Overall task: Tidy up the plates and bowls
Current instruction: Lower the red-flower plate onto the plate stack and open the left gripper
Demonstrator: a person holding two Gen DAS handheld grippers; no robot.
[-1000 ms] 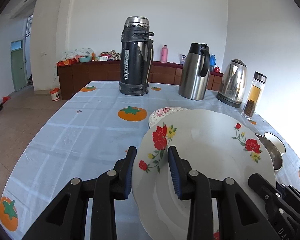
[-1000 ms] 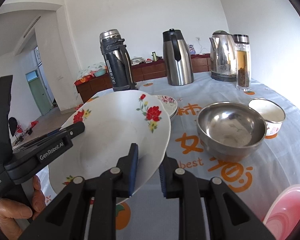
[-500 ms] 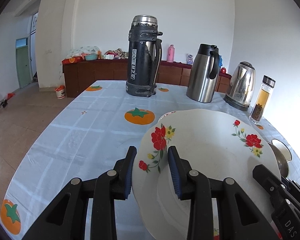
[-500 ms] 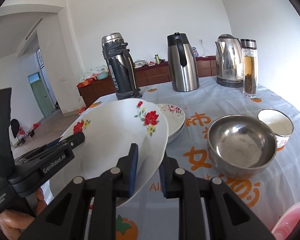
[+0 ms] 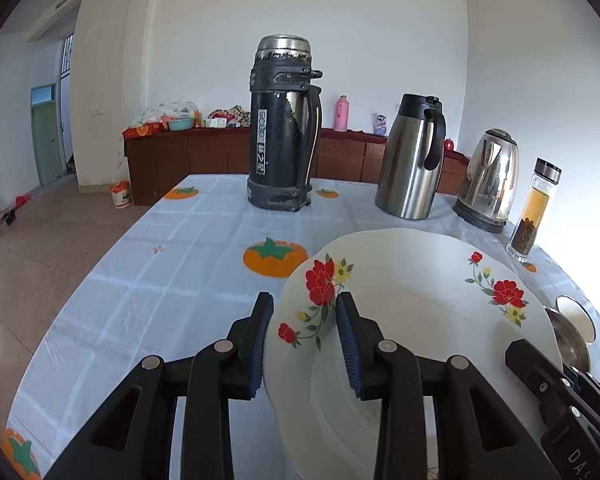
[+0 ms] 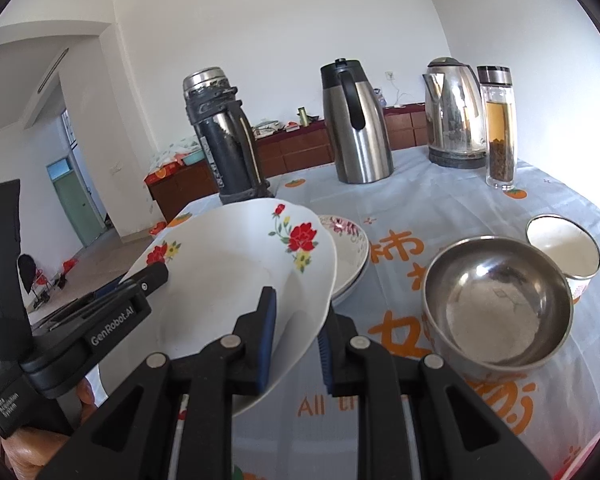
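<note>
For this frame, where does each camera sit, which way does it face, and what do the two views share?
Left wrist: on the left gripper, facing the thermos across the table; its fingers straddle the flowered plate; the right gripper shows at lower right.
Right wrist: on the right gripper, facing the steel bowl and plate stack; the left gripper and a hand show at left.
Shared: plate, thermos, bowl.

Three plates: one rose plate [image 6: 236,272] raised, and two stacked plates [image 6: 350,248] beside the steel bowl [image 6: 496,304]. Two bowls: that one and a white bowl [image 6: 562,248] behind it. Behind them stand two flasks [image 6: 224,136], one kettle [image 6: 454,116] and one bottle [image 6: 499,128].
</note>
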